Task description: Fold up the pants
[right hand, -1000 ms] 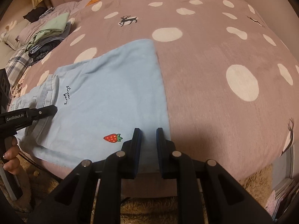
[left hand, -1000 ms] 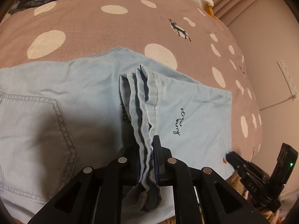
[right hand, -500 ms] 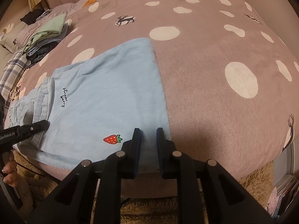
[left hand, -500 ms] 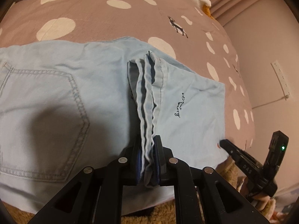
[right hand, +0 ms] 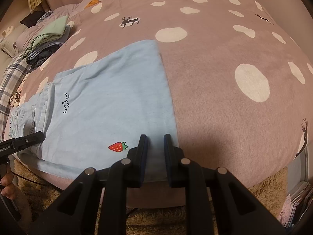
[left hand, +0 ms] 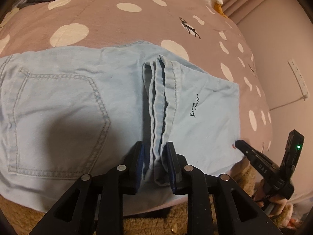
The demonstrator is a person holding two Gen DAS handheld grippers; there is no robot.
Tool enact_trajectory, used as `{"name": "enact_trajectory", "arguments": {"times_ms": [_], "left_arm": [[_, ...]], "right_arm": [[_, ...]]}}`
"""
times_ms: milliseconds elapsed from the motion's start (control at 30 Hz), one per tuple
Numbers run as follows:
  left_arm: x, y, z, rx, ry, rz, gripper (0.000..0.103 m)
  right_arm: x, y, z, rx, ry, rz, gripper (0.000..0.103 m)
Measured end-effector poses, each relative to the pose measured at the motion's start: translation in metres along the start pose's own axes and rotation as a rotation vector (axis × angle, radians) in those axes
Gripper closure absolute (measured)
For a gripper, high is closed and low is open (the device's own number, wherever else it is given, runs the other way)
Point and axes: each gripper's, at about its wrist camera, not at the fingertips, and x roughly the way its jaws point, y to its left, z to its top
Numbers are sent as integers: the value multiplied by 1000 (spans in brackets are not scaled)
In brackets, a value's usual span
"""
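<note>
Light blue pants lie flat on the bed, back pocket up, with script lettering and a red strawberry near the folded end. The stacked leg hems lie across the pants and run between my left gripper's fingers, which are parted with the cloth loose between them. My right gripper is open at the pants' near right corner, over the fold edge. The right gripper also shows in the left wrist view, and the left gripper in the right wrist view.
The bed has a mauve cover with white dots and deer prints. A stack of folded clothes sits at the far left of the bed. A shaggy tan rug lies below the bed edge. A wall with a power strip is at right.
My left gripper has drawn back toward the bed edge and its fingers have opened, loosening their hold on the leg hems. The right gripper has stayed in place.
</note>
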Motion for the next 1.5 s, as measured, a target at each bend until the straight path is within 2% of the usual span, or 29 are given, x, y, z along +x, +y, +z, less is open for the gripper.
{"name": "enact_trajectory", "arguments": {"times_ms": [67, 133, 200, 300, 433, 500, 533, 567, 600, 667, 767, 967, 1100, 1167, 1267, 1367, 1433, 1467, 1500], "left_arm": [[-6, 1, 0, -19, 6, -4, 74], [-18, 1, 0, -10, -22, 16, 68], [-33, 2, 2, -6, -76, 49, 51], [-51, 12, 4, -40, -149, 79, 35], [-74, 32, 7, -100, -222, 109, 32], [-91, 47, 9, -138, -285, 149, 31], [-99, 54, 9, -156, -314, 169, 29], [-106, 61, 8, -179, -341, 191, 21], [-115, 72, 6, -211, -375, 219, 16], [-125, 86, 3, -255, -414, 256, 14], [-132, 112, -4, -325, -430, 298, 13], [-123, 150, -24, -446, -413, 355, 13], [-109, 168, -36, -520, -369, 221, 13], [-103, 170, -39, -543, -352, 189, 13], [-99, 169, -42, -562, -373, 165, 13], [-98, 170, -44, -595, -378, 94, 15], [-95, 169, -45, -605, -378, 40, 17], [-94, 167, -44, -601, -381, 36, 23], [-93, 166, -43, -600, -384, 56, 34]], "right_arm": [[0, 0, 0, 0, 1, -2, 85], [0, 0, 0, 1, 1, -4, 85], [0, 1, 0, 4, 1, -6, 84], [0, 4, 1, -8, 2, -18, 81], [0, 13, 3, -34, 6, -44, 70], [-2, 19, 6, -55, 12, -67, 65], [-3, 22, 8, -70, 12, -71, 54], [-5, 24, 10, -81, 8, -67, 39], [-7, 27, 13, -89, -2, -61, 35], [-15, 35, 19, -110, -34, -57, 34], [-26, 53, 30, -154, -77, -54, 28], [-43, 90, 45, -237, -155, 18, 18], [-39, 103, 48, -266, -145, 37, 17], [-36, 108, 47, -278, -132, 47, 17], [-33, 114, 46, -286, -115, 62, 18], [-30, 117, 46, -282, -105, 66, 18], [-29, 118, 46, -280, -104, 72, 17], [-29, 119, 46, -280, -104, 76, 17], [-29, 119, 46, -280, -104, 82, 17]]}}
